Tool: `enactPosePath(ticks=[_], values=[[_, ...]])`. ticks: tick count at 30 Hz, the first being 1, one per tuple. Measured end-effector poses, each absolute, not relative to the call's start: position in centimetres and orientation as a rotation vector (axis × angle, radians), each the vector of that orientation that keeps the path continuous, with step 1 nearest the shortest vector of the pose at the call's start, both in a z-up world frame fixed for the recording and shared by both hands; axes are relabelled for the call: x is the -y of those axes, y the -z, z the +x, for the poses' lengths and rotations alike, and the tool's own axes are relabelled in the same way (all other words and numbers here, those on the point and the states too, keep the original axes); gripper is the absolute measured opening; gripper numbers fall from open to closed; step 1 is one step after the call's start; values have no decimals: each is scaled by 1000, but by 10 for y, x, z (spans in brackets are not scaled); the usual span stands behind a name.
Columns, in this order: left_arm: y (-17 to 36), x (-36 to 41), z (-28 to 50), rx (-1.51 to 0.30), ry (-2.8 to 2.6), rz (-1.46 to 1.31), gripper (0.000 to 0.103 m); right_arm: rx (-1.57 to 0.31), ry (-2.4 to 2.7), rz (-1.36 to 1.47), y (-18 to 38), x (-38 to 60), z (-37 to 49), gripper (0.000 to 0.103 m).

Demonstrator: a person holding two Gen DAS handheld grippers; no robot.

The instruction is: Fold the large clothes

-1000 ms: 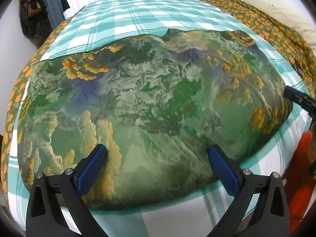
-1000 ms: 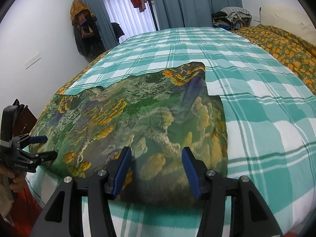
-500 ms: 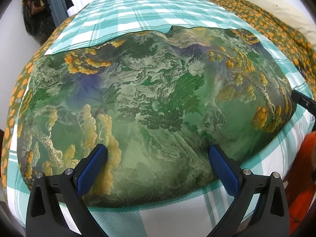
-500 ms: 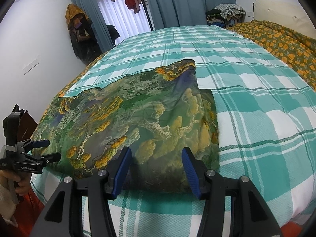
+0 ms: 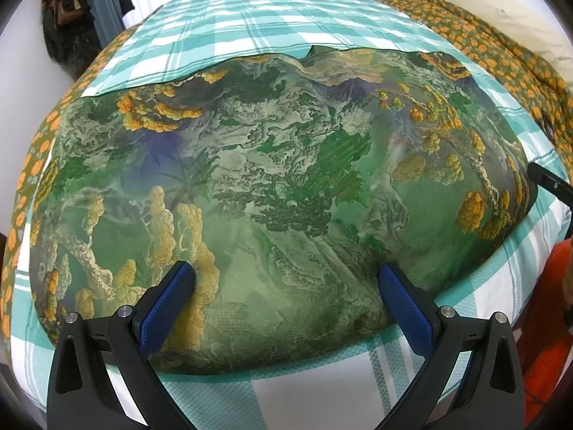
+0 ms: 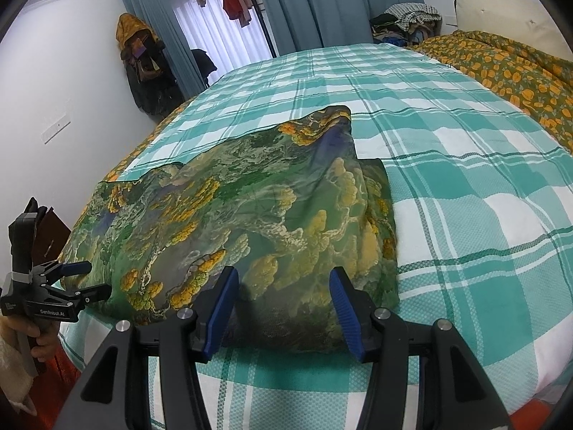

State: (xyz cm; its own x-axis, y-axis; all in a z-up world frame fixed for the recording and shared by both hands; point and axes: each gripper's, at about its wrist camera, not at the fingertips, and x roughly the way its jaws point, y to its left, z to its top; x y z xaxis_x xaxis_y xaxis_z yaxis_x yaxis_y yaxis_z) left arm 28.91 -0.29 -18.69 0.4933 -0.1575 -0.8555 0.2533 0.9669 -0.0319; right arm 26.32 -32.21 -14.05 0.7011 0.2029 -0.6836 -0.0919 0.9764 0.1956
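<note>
A large green garment with a yellow and blue landscape print (image 5: 286,193) lies folded flat near the front edge of the bed; it also shows in the right wrist view (image 6: 250,215). My left gripper (image 5: 286,279) is open and empty, its blue pads (image 5: 168,297) just above the garment's near edge. My right gripper (image 6: 284,286) is open and empty over the garment's right near corner. The left gripper also shows at the far left of the right wrist view (image 6: 80,279), open. A part of the right gripper (image 5: 548,182) shows at the right edge of the left wrist view.
The bed has a teal and white checked sheet (image 6: 465,165). An orange-flowered quilt (image 6: 501,61) lies along the right side. Curtains (image 6: 322,3), hanging clothes (image 6: 143,64) and a clothes pile (image 6: 408,21) stand beyond the bed. Orange floor (image 5: 551,322) lies below the bed edge.
Both grippers have drawn back and risen a little from the garment; the view widens. The garment has not moved. Both stay open.
</note>
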Motion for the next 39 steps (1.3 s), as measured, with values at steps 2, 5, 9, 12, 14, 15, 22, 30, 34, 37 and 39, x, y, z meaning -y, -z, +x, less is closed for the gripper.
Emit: enactPosePath(ticks=[2, 5, 9, 12, 14, 15, 22, 30, 34, 37, 39], values=[[187, 3, 289, -1026, 249, 103, 103, -776, -166, 154, 141, 322, 263, 54], [187, 2, 289, -1028, 247, 103, 103, -773, -168, 161, 141, 322, 263, 54], [186, 3, 288, -1034, 243, 105, 102, -769, -171, 171, 141, 323, 264, 54], [186, 4, 286, -1037, 245, 109, 102, -769, -172, 176, 141, 324, 264, 54], [185, 4, 284, -1039, 246, 111, 102, -767, -172, 178, 141, 325, 264, 54], [184, 5, 283, -1041, 248, 112, 102, -766, -172, 179, 141, 325, 264, 54], [179, 7, 272, -1051, 269, 136, 102, -760, -163, 194, 140, 328, 265, 54], [179, 11, 258, -1055, 277, 173, 102, -759, -159, 194, 141, 329, 264, 54], [173, 11, 257, -1055, 289, 143, 102, -755, -160, 203, 140, 330, 264, 54], [168, 11, 256, -1050, 297, 128, 102, -754, -158, 207, 140, 331, 263, 54], [165, 12, 255, -1043, 300, 129, 102, -753, -157, 209, 140, 331, 263, 54]])
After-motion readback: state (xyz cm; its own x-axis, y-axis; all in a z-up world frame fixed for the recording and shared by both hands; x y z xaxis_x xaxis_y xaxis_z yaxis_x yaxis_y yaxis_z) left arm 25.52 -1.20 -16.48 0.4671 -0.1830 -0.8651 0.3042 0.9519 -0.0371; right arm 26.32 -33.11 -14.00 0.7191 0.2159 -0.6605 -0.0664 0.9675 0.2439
